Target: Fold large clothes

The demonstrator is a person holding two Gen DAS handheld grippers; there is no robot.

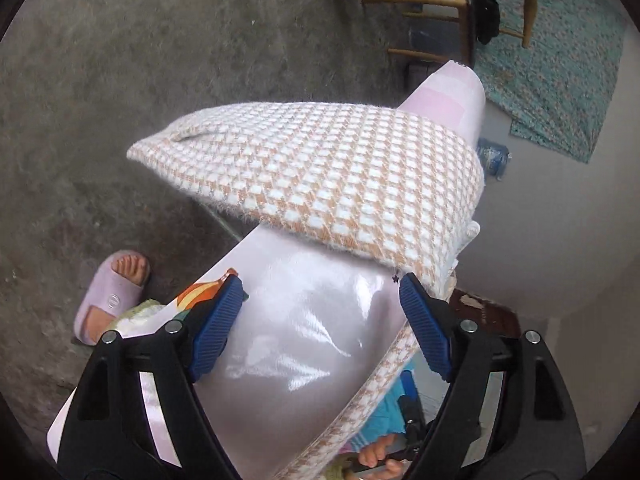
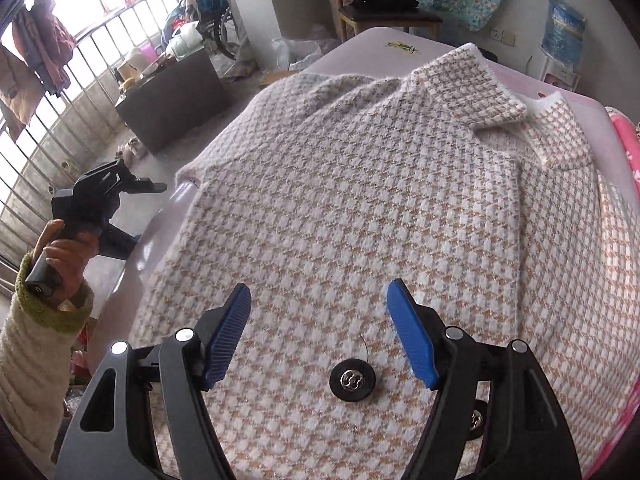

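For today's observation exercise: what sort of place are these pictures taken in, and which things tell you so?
Most likely a lived-in home. A houndstooth coat lies on a covered table, a wooden chair stands by the wall, and clothes hang at a barred window.

Fuzzy knit coat (image 2: 360, 208) (houndstooth) on glossy plastic table cover (image 1: 296, 344).

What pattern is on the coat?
Tan-and-white houndstooth coat, clearest in the right wrist view.
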